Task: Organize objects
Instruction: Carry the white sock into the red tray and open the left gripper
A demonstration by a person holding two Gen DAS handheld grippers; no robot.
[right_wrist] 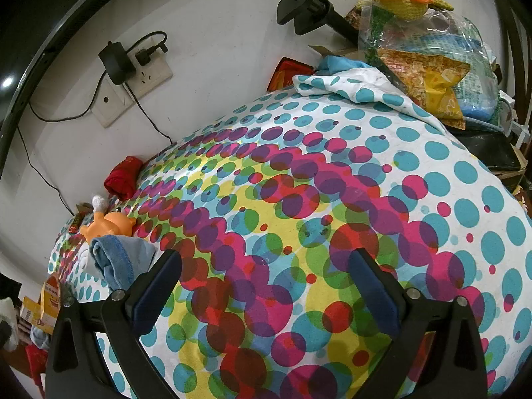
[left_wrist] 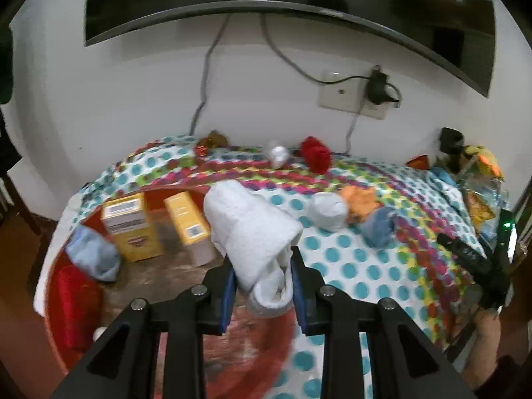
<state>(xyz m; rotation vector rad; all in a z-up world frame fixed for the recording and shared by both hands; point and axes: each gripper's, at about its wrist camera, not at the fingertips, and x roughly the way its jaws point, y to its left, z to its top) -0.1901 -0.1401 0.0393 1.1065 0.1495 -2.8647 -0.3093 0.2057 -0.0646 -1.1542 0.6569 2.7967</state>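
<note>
The rolled white towel (left_wrist: 252,229) is pinched between the blue-padded fingers (left_wrist: 229,286) of the left gripper (left_wrist: 262,266), held in the air over the edge where the round red tub (left_wrist: 66,326) meets the bench covered in a dotted multicoloured cloth (left_wrist: 365,266). Inside the tub, directly beyond the towel, stand two yellow cardboard boxes (left_wrist: 129,226), with a rolled pale blue cloth (left_wrist: 93,256) and a red bundle (left_wrist: 76,309) against the left wall. On the cloth to the right of the towel lie a small white rolled cloth (left_wrist: 329,211), an orange fabric piece (left_wrist: 360,199) and a folded blue cloth (left_wrist: 379,229). Along the wall behind sit a red rolled cloth (left_wrist: 316,153) and a small whitish ball (left_wrist: 277,154). The right gripper (right_wrist: 266,259) hangs over bare dotted cloth, its fingers (right_wrist: 375,289) spread wide with nothing between them; a blue cloth (right_wrist: 119,259) lies just beside its left finger, and clear plastic snack bags (right_wrist: 425,66) pile at the far right corner.
</note>
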